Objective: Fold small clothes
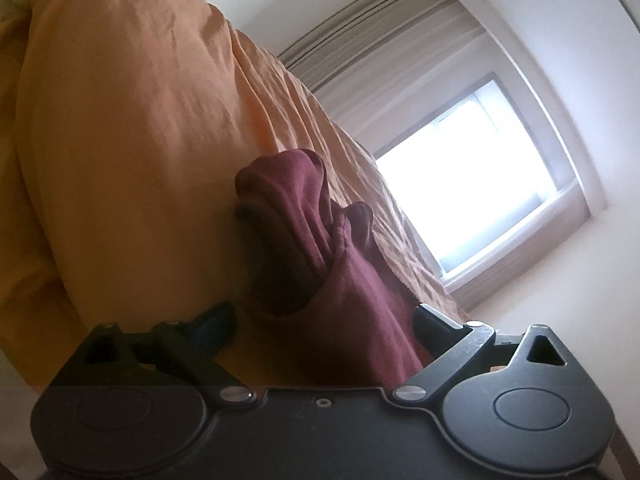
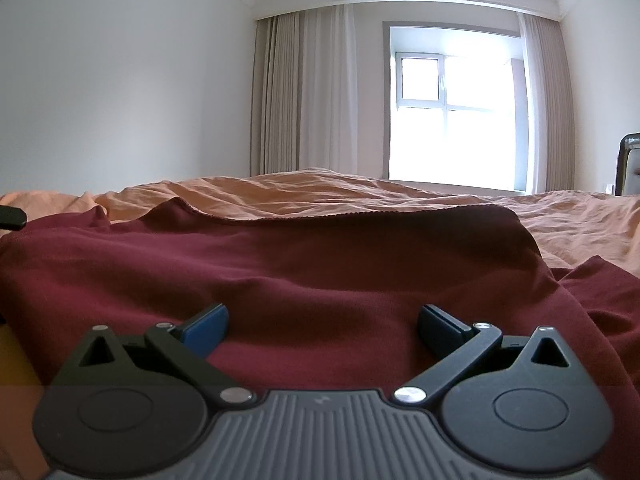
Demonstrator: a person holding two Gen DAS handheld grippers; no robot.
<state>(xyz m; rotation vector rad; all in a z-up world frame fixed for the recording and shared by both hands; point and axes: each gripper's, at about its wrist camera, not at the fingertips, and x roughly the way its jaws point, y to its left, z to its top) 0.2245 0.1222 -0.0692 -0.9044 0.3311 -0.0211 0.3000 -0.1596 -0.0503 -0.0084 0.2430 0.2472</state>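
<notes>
A maroon garment [image 2: 320, 256] lies spread across the orange bedsheet [image 2: 320, 186], its hemmed far edge running across the middle of the right wrist view. My right gripper [image 2: 322, 326] rests low over it, open wide, with cloth under and between its blue-padded fingers [image 2: 206, 326]. The left wrist view is rolled sideways. There a bunched, folded part of the garment [image 1: 312, 240] rises against the bedsheet [image 1: 132, 128]. My left gripper [image 1: 324, 326] is open, with that cloth lying between its spread fingers [image 1: 212, 324].
A bright window [image 2: 456, 116] with beige curtains [image 2: 300, 92] stands beyond the bed. A dark chair or headboard [image 2: 630, 164] shows at the right edge. A small black part [image 2: 12, 216] pokes in at the left edge over the garment.
</notes>
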